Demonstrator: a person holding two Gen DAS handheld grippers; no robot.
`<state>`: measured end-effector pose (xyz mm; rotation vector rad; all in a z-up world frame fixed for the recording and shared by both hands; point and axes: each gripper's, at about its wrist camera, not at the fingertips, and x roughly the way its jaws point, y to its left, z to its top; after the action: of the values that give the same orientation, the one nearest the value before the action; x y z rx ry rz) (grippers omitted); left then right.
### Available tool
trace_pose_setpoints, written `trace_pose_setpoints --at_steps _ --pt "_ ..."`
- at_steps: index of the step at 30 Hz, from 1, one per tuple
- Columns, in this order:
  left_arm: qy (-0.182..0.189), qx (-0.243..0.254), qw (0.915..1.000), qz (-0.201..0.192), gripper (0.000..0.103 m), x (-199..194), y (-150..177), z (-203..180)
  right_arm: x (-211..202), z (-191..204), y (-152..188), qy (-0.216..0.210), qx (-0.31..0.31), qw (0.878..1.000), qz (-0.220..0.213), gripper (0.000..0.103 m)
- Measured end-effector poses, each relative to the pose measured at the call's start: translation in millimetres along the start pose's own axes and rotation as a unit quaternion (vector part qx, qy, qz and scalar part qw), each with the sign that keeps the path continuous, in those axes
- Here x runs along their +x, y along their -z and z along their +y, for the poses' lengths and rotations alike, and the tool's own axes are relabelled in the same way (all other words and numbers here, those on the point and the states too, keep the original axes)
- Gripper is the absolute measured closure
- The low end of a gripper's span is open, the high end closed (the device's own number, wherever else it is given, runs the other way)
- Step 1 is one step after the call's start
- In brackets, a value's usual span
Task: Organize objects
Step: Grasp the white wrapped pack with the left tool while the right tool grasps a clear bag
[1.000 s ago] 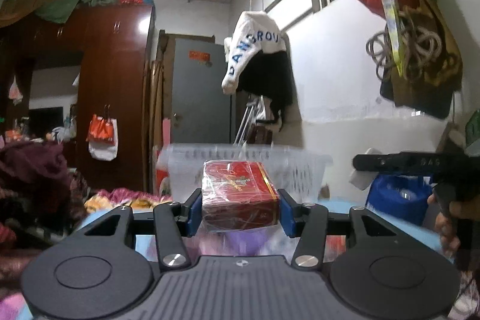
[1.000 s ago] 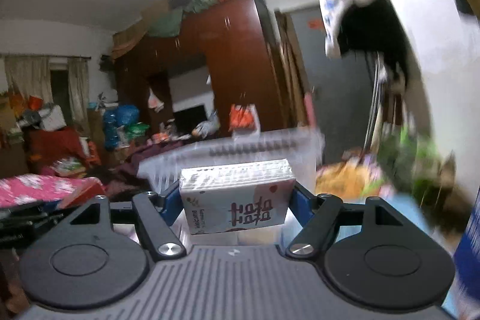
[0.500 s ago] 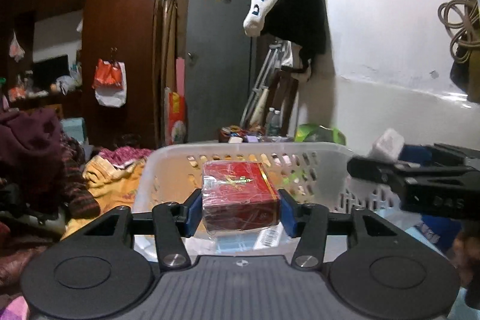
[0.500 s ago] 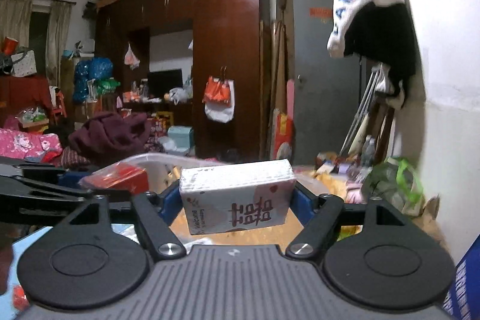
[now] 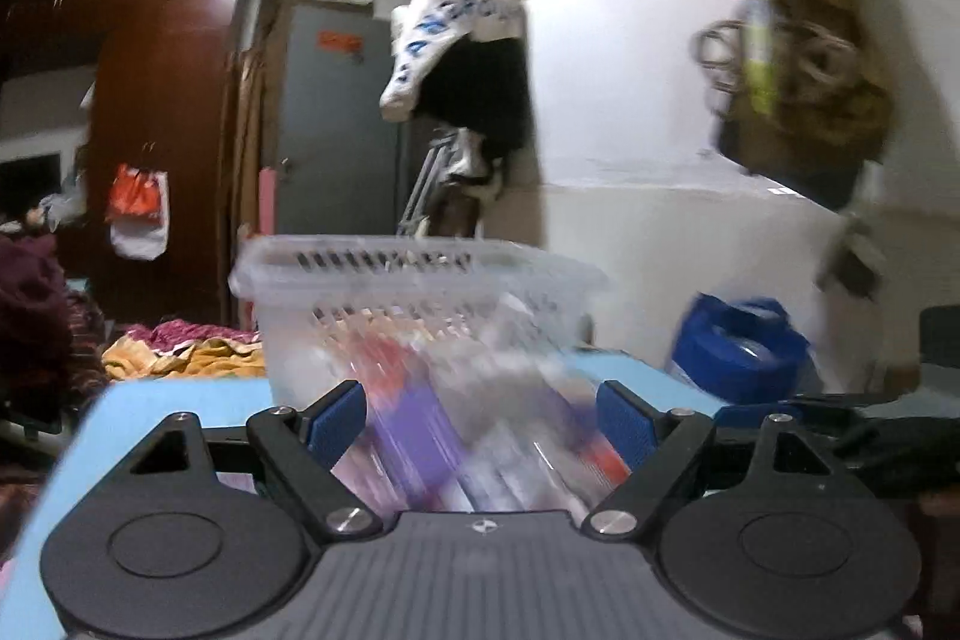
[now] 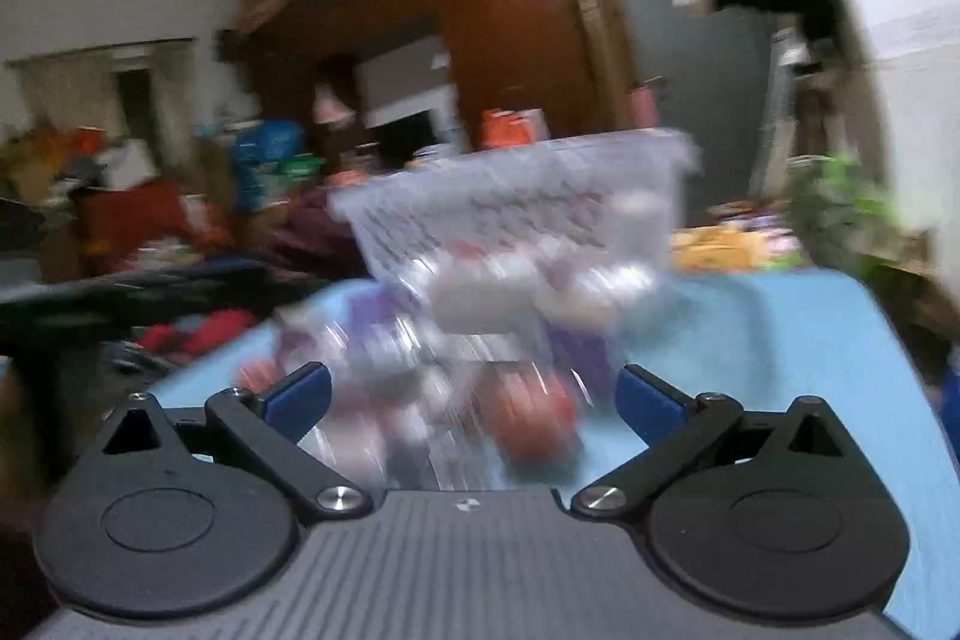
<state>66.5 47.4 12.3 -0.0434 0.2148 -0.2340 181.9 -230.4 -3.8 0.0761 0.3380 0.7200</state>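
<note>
A second ago the left gripper (image 5: 483,415) was clamped on a red box wrapped in clear film. Now its blue pads (image 5: 336,415) stand apart, the jaws are opening, and nothing is pressed between them. The red box is no longer in the grip; where it lies I cannot tell, because the view is blurred. In front of the gripper there is a heap of small packets (image 5: 474,436) on the light blue table (image 5: 180,394), seen only as purple, red and white streaks. Behind them stands the clear plastic basket (image 5: 414,304), with slots along its rim; something reddish and white shows through its wall, but the shapes are not readable.

The right gripper (image 6: 474,397) held a white carton with red characters a second ago. Now the carton is gone from it, and its jaws are very wide and opening too, with nothing held. Between and beyond the fingers lie blurred packets (image 6: 528,418), one of them round and red. The basket (image 6: 516,208) is further back on the same blue table (image 6: 780,340), near its far edge.
</note>
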Motion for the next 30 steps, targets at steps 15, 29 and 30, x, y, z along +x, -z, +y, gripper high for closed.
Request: trace_pose_setpoints --at_steps 15,29,30 --pt "0.031 0.047 0.9983 0.018 0.02 5.5 59.2 -38.7 -8.8 18.1 36.1 -0.008 -0.051 0.999 -0.013 0.046" --pt "0.04 0.069 0.9966 0.018 0.062 6.9 68.9 -41.7 -12.1 29.3 39.2 -0.003 -0.11 0.993 -0.044 0.067" --pt "0.04 0.072 0.9964 0.018 0.062 6.8 69.2 -42.7 -12.3 30.2 38.7 -0.002 -0.114 0.993 -0.041 0.067"
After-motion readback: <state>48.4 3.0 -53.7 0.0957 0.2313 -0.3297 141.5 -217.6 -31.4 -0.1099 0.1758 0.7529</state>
